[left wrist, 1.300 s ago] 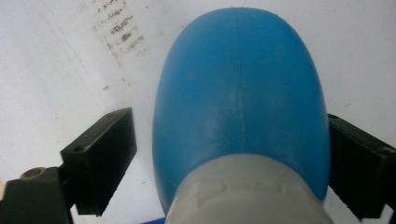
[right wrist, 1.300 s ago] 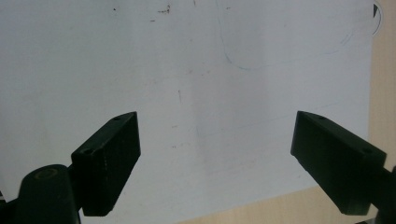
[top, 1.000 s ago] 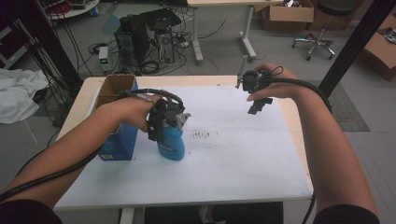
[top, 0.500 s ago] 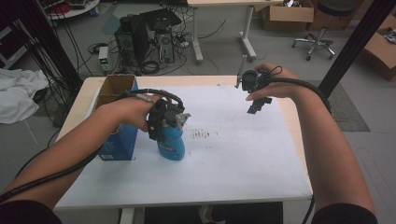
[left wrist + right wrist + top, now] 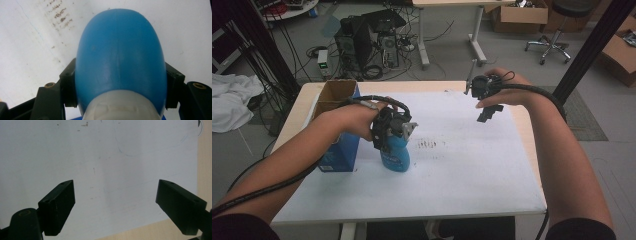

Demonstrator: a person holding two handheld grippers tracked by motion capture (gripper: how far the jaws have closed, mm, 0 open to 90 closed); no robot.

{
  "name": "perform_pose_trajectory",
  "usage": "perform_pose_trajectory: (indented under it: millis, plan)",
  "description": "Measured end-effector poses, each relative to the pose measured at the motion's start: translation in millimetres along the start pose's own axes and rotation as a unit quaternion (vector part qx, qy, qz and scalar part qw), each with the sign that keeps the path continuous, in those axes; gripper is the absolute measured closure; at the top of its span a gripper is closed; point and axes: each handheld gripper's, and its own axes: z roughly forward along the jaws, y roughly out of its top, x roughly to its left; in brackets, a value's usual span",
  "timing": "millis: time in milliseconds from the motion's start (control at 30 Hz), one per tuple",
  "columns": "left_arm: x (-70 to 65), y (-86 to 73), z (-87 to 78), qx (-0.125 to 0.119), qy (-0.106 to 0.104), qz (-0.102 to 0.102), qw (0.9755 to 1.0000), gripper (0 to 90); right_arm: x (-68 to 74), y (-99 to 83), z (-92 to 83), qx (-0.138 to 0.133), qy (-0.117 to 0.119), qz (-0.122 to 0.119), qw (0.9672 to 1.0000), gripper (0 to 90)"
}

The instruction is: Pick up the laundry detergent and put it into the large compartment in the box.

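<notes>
Blue bottle (image 5: 395,154): upright on desk (image 5: 472,170), clenched at its sides by left tool (image 5: 393,131). Right tool (image 5: 488,111): released, empty, well apart at far right.

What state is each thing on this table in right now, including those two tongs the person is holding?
Left tongs: shut on the blue bottle, clamping its sides.
Blue bottle: upright on the white sheet, held.
Right tongs: open, holding nothing, above the sheet.
Cardboard box: open at the top, standing left of the bottle.
White sheet: flat on the table, with dark smudges near the bottle.
</notes>
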Motion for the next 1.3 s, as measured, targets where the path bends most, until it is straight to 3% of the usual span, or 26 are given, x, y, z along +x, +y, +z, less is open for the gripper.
perform_pose_trajectory:
  millis: [267,400,467,633,733,800,833,900,1033,1100,1233,1267,1300]
  plan:
    - [2.4,1.7,-1.0,0.012,-0.002,0.01,0.9999,37.1,-1.2,-2.0,1.9,-0.002,0.002,0.002,1.0,15.9]
    - [3.1,3.4,-0.4,0.011,-0.005,-0.02,0.9997,38.0,-1.7,-1.5,2.6,-0.001,0.002,0.002,1.0,15.9]
    - [4.1,4.5,-0.7,0.01,-0.014,-0.044,0.9989,38.1,-2.2,-1.0,2.6,-0.002,0.002,0.001,1.0,15.9]
    - [5.0,5.7,-4.4,0.004,0.001,-0.044,0.999,38.2,-1.8,1.9,4.1,-0.005,0.004,-0.001,1.0,15.9]
    - [6.1,6.4,-17.3,-0.001,0.017,-0.052,0.9985,38.2,-1.8,3.6,5.3,-0.003,0.005,-0.005,1.0,15.9]
    - [7.6,6.4,-28.4,-0.005,0.014,-0.063,0.9979,38.2,-1.3,4.9,4.7,-0.004,0.006,-0.007,0.9999,15.9]
    - [9.9,6.7,-39.4,-0.007,0.005,-0.085,0.9963,38.2,-1.3,5.0,4.2,-0.004,0.005,-0.009,0.9999,15.9]
    - [10.9,7.4,-45.3,-0.005,0.002,-0.092,0.9957,38.3,-0.9,5.0,3.4,-0.005,0.004,-0.008,0.9999,15.9]
    - [13.0,10.2,-63.2,-0.003,-0.003,-0.127,0.9919,38.2,-0.4,2.9,1.5,-0.008,0.003,-0.008,0.9999,15.9]
    - [15.4,11.8,-72.4,0.001,-0.016,-0.158,0.9873,38.2,-0.3,1.7,1.1,-0.01,0.004,-0.008,0.9999,15.9]
    - [20.4,12.5,-83.8,0.008,-0.041,-0.218,0.9751,38.1,-0.1,0.4,0.3,-0.013,0.005,-0.013,0.9998,15.9]
    - [22.2,11.7,-89.4,0.013,-0.047,-0.25,0.9669,38.1,0.0,0.3,0.5,-0.015,0.005,-0.016,0.9998,15.9]
    - [22.2,11.7,-89.4,0.013,-0.047,-0.25,0.9669,38.1,0.0,0.3,0.5,-0.015,0.005,-0.016,0.9998,15.9]
